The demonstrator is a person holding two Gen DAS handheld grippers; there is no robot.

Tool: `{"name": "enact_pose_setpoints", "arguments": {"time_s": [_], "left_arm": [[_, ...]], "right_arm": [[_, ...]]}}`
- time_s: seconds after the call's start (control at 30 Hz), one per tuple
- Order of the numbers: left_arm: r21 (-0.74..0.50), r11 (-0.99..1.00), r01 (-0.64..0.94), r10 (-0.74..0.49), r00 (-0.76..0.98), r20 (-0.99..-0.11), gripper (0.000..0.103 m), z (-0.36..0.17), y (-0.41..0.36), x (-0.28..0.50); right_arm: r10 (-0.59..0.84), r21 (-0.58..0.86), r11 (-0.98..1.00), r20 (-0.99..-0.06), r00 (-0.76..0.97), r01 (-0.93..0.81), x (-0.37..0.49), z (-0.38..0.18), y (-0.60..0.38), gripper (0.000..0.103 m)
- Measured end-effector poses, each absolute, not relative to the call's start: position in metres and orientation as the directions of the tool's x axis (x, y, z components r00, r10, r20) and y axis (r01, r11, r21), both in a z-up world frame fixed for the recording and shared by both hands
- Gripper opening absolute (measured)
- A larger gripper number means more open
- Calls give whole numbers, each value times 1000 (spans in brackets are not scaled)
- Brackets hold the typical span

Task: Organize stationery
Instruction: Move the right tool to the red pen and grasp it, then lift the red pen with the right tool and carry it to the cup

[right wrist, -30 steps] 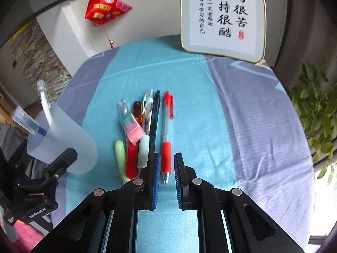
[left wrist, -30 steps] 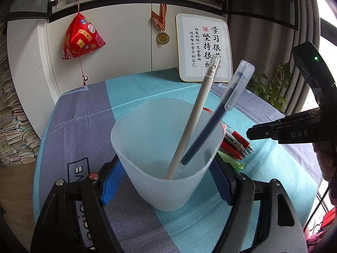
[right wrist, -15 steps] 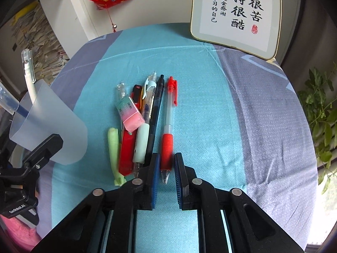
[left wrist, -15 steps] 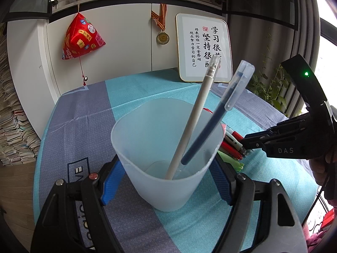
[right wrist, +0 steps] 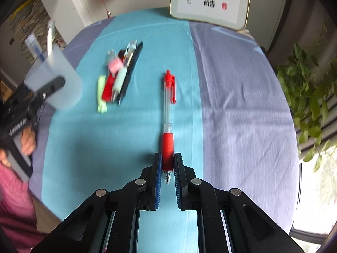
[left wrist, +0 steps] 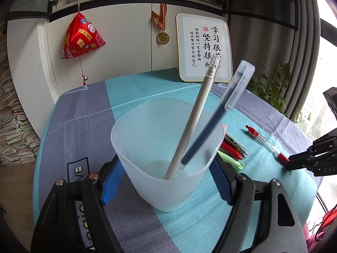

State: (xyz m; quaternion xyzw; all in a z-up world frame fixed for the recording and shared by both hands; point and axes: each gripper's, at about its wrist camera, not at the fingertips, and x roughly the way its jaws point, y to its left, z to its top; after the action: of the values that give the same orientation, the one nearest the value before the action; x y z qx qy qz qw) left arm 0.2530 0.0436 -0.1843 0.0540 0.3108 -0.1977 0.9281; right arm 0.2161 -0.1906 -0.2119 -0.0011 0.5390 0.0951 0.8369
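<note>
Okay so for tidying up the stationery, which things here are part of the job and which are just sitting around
Part of the job:
- translucent cup, held by the left gripper
- white pen and blue pen in the cup
- red pen, gripped by the right gripper
- loose pile of pens

Just lying about:
- framed calligraphy
- red hanging ornament
- medal
- plant

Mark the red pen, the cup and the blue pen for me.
red pen (right wrist: 167, 145), right wrist view, rubber grip section.
cup (left wrist: 168, 191), left wrist view, front wall.
blue pen (left wrist: 207, 129), left wrist view, mid barrel.
</note>
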Motion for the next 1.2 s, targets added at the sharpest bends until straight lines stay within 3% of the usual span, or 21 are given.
{"name": "enact_pose_setpoints", "arguments": {"time_s": [0.3,0.47,0.53,1.1,1.17,1.2], "left_arm": [[-22,916,401,-333,729,-598,75,-184,44,253],[-23,916,401,-334,729,-598,75,-184,44,253],[-23,916,401,-334,729,-598,75,-184,44,253],[-23,916,401,-334,728,-598,75,-184,44,253],[-23,916,401,-334,728,-598,75,-184,44,253],[-24,916,401,-334,728,-598,75,-184,44,253]], "right_arm": [[122,55,987,-863,490,-148,229,-188,-187,14],[99,20,987,-863,496,-161,266,-188,-176,27],[92,11,986,-868,488,-167,275,-192,-172,27],[88,1,980,-900,427,-199,312,-208,-161,27],[89,4,980,-901,425,-198,313,-208,-161,14],[97,13,980,-903,419,-200,313,-207,-162,14]]}}
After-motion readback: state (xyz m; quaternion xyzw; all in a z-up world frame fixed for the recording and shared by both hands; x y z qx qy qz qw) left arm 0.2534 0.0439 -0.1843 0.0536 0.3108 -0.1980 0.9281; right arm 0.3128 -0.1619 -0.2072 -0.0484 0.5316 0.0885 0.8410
